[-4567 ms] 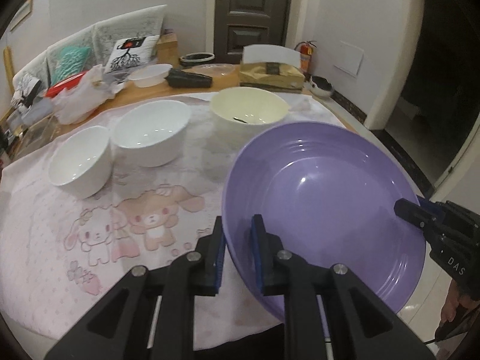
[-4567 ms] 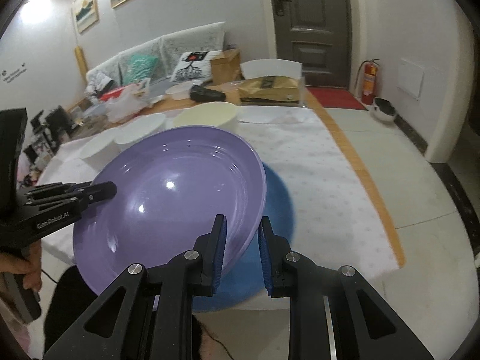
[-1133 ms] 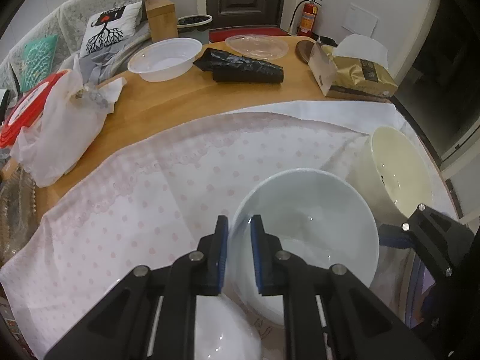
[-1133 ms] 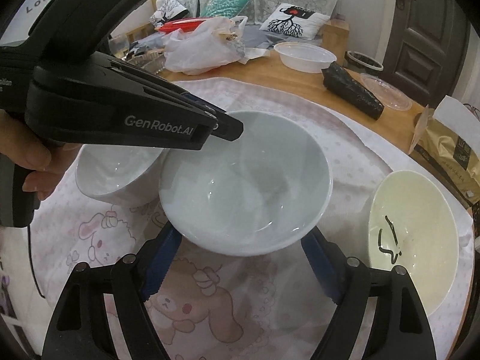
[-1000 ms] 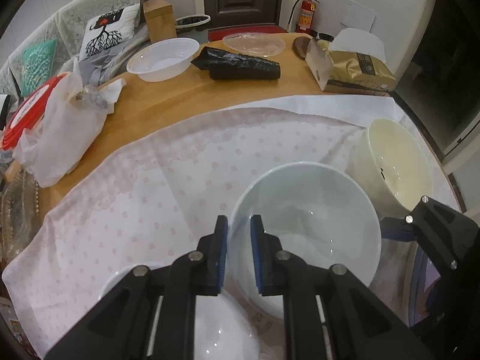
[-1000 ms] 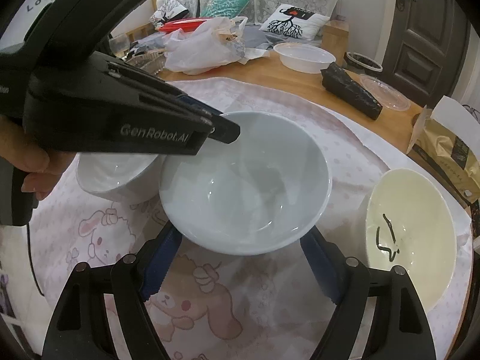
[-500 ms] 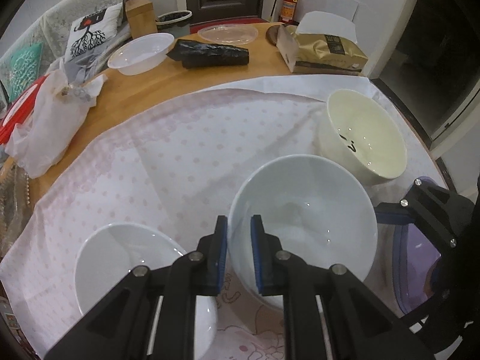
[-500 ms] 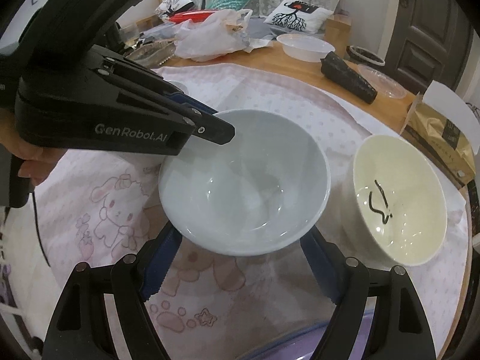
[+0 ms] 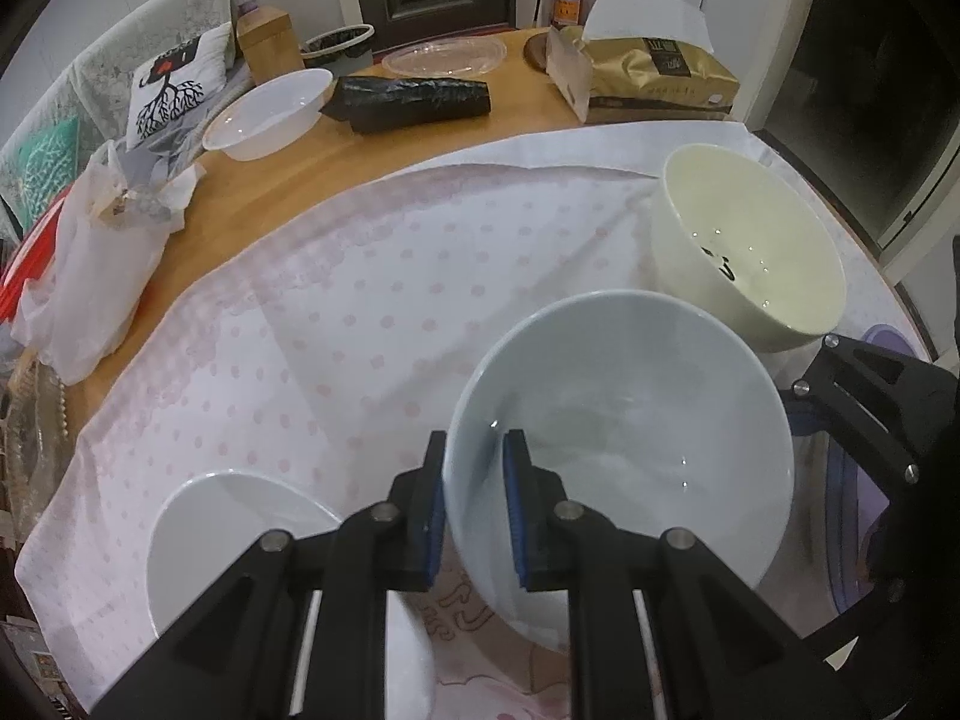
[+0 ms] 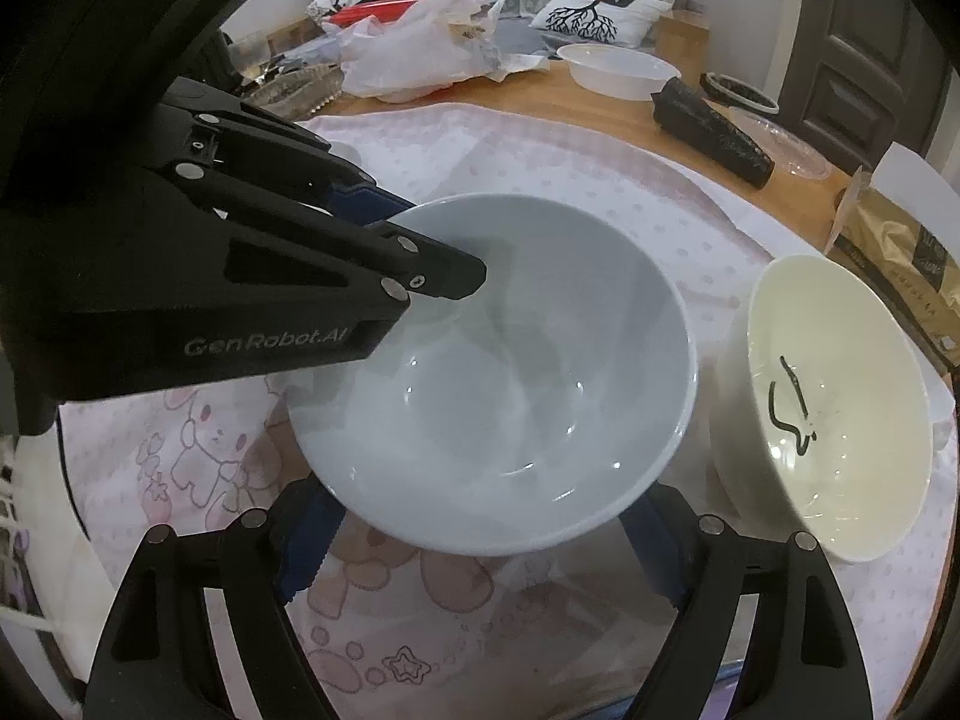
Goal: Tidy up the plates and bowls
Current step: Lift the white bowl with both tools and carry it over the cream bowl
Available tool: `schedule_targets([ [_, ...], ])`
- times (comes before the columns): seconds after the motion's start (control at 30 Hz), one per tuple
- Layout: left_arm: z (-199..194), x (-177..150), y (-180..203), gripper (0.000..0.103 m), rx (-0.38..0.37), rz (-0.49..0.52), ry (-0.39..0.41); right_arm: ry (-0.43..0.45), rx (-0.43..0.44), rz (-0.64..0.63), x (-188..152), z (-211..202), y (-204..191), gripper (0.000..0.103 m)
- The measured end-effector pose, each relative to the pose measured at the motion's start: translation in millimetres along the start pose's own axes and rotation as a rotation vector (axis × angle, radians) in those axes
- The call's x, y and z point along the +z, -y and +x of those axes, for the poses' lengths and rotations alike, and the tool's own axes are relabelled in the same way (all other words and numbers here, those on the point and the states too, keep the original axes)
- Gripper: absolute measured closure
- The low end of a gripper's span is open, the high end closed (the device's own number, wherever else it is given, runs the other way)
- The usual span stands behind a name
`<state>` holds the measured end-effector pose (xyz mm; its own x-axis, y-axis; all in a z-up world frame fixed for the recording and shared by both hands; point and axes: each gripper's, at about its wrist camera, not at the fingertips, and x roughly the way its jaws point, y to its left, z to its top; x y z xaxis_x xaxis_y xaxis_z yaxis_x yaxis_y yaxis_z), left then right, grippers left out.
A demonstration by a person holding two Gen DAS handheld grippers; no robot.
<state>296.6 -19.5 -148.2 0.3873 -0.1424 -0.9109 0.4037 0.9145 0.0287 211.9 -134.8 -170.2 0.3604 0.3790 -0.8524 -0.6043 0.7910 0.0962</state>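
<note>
A large white bowl (image 9: 624, 420) is held above the pink tablecloth (image 9: 336, 300). My left gripper (image 9: 474, 504) is shut on its near rim, one finger inside and one outside. My right gripper (image 10: 480, 546) is spread wide around the same bowl (image 10: 498, 372) from below, its blue pads against the bowl's sides. A cream bowl (image 9: 750, 246) with a dark mark inside stands to the right; it also shows in the right wrist view (image 10: 834, 408). A smaller white bowl (image 9: 234, 534) sits at lower left. A purple plate's edge (image 9: 852, 516) shows at far right.
On the wooden table (image 9: 456, 132) behind the cloth lie a clear plastic bowl (image 9: 270, 114), a black roll (image 9: 414, 103), a clear lid (image 9: 444, 55), a gold bag (image 9: 654, 84) and a white plastic bag (image 9: 96, 264).
The white bowl, held by both grippers, has moved right toward the cream bowl and away from the small white bowl. 4.6 s ago both grippers held the purple plate.
</note>
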Motion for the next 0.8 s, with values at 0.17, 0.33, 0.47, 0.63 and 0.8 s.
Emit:
schedule_targets([
  [0.17, -2.8, -0.2, 1.9, 0.09, 0.0, -0.001, 0.011, 0.017, -0.021, 0.011, -1.1, -0.6, -2.0, 0.023],
  [0.33, -13.0, 3.8, 7.1, 0.09, 0.009, 0.016, 0.031, 0.047, -0.052, 0.023, -1.9, -8.4, 0.9, 0.023],
  [0.47, -25.0, 8.0, 10.3, 0.09, 0.022, 0.025, 0.053, 0.072, -0.05, 0.035, -0.3, -17.7, 3.2, 0.023],
  [0.63, -44.1, 11.9, 12.0, 0.09, 0.023, 0.029, 0.081, 0.114, -0.043, 0.042, 1.8, -35.5, 4.2, 0.023],
  [0.8, -61.1, 17.2, 15.1, 0.09, 0.031, 0.03, 0.11, 0.143, -0.047, 0.044, 5.0, -52.1, 3.4, 0.023],
])
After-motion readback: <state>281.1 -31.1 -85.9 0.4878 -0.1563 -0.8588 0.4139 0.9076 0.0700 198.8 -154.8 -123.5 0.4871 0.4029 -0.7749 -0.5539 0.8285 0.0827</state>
